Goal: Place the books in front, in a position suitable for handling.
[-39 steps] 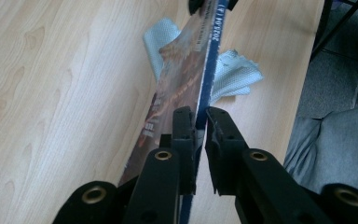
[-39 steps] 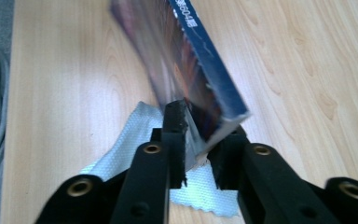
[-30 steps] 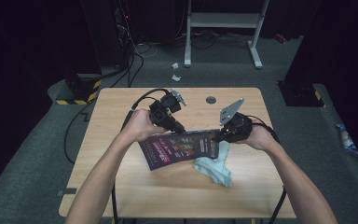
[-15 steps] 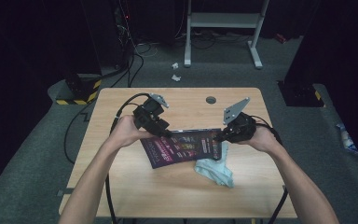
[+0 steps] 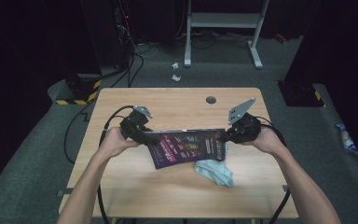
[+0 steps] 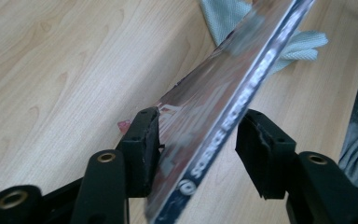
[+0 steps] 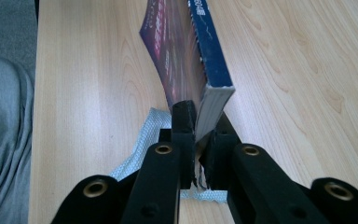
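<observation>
Left tongs [image 6: 198,140] spread, jaws just been opening; the book's [image 5: 186,145] spine end sits between them. One pad lies against or just beside the cover, the other stands clear of the spine — no pinch. Same tongs in the high view [image 5: 145,136] at the book's left end, toward the tabletop's [image 5: 177,100] left edge.

Right tongs [image 7: 196,135] pressed together on the book [image 7: 186,56], pinching its pages and cover at the near corner, with the white page block beside one jaw. In the high view these tongs [image 5: 224,136] hold the book's right end. I judge the right side carries the book now.

Book's long axis runs left to right across the middle of the tabletop, spanning from one pair of tongs to the other. It stands tilted on edge, spine up and toward the far edge, dark cover facing me and leaning down toward the near edge. Left tongs look straight along that axis, spine [image 6: 233,112] running away from them toward the right hand [image 5: 263,137].

Pale cloth [image 5: 214,171] lies flat on the wood under the book's right half, nearer the near edge; touching the book or not, can't tell.

Next move, as I judge it: close the left jaws on the spine end to share the load. The gap is wide enough, and the approach lies along the book's length.
</observation>
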Motion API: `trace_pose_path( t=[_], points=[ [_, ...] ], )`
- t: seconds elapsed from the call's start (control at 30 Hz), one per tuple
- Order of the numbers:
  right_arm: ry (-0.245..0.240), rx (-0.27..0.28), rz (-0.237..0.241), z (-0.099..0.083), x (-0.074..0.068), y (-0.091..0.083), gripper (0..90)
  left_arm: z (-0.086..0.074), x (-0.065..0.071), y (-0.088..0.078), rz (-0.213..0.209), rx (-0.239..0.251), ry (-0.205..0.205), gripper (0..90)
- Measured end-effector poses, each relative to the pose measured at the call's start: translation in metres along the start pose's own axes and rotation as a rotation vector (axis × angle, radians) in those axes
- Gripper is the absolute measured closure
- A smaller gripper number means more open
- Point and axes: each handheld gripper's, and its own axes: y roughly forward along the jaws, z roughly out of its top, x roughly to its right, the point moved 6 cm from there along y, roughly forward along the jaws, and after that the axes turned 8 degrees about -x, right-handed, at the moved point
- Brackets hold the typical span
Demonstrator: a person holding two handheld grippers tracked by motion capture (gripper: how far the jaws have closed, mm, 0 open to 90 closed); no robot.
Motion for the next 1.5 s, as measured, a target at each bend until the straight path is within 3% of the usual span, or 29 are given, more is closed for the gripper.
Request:
trace_pose_path(
  t=[0.37,0.47,0.67,0.93,1.3,1.43,1.5],
  points=[
    [0.019,0.012,0.001,-0.007,0.006,0.001,84.4,-0.006,-0.002,0.013,-0.027,0.050,-0.003,65.6],
    [0.029,0.022,-0.005,-0.010,0.010,0.001,84.3,-0.005,0.005,0.011,-0.048,0.049,0.031,73.0],
    [0.044,0.046,-0.034,-0.015,0.019,0.000,83.4,-0.003,0.018,0.006,-0.026,0.051,0.069,81.4],
    [0.079,0.068,-0.063,-0.019,0.031,0.007,81.2,0.000,0.032,-0.002,0.000,0.083,0.083,83.7],
    [0.123,0.088,-0.060,-0.023,0.041,0.015,80.0,0.004,0.033,-0.005,-0.002,0.102,0.072,83.8],
    [0.123,0.042,-0.076,-0.024,0.040,0.016,74.6,0.007,0.035,-0.004,0.004,0.074,0.089,83.9],
    [0.106,0.001,-0.117,-0.024,0.039,0.018,71.2,0.009,0.036,-0.004,0.012,0.056,0.104,84.0]
  ],
)
